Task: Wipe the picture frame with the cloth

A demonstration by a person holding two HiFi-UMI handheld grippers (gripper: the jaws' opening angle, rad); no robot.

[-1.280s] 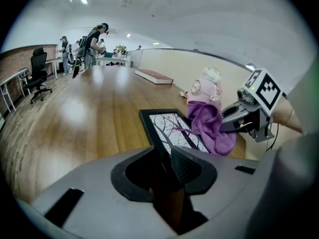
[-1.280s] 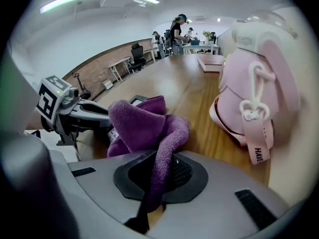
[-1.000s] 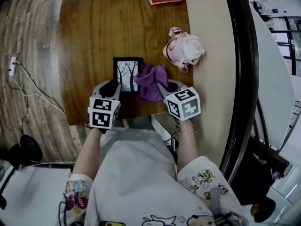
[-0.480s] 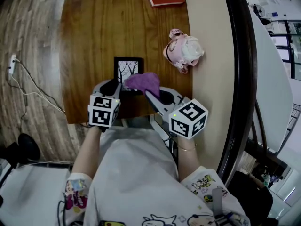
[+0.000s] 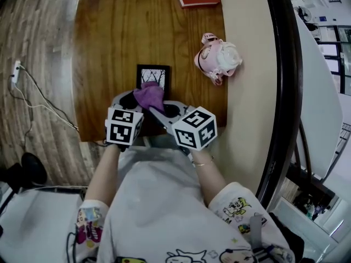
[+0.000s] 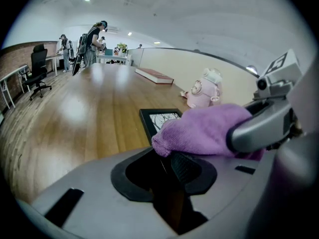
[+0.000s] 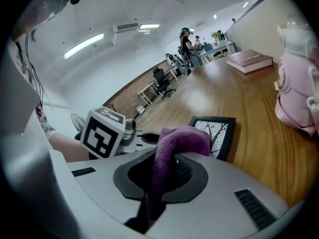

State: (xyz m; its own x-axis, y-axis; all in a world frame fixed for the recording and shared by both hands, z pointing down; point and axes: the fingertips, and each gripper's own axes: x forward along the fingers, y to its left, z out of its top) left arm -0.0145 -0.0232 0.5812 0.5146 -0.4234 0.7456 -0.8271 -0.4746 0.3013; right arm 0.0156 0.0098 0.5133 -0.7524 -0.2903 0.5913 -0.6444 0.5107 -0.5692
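2 grippers meet at the near short end of the picture frame [image 5: 153, 74], which sits on the wooden table [image 5: 109, 37] w/ its picture side up. The pink toy [image 5: 219, 59] stands to the frame's right, well apart.

Left gripper [image 6: 172, 166]: jaws drawn together at the frame's near-left corner. We judge they pinch that edge, tho the cloth hides part of the contact.

Right gripper [image 7: 164, 176]: jaws clamped on the purple cloth [image 5: 148, 96]. A wad of it bulges out front and lies over the frame's near end, touching it as far as we can tell.

Key relation for the coming stroke: the uncovered part of the frame lies straight ahead of the right jaws, beyond the cloth. The frame's long axis runs away from us, approx in line w/ both grippers, so we reckon the wipe goes lengthwise, near end to far end. Both grippers are equally near; the right does the wiping, the left anchors. Whether the frame's near end is lifted off the table, we can't tell.
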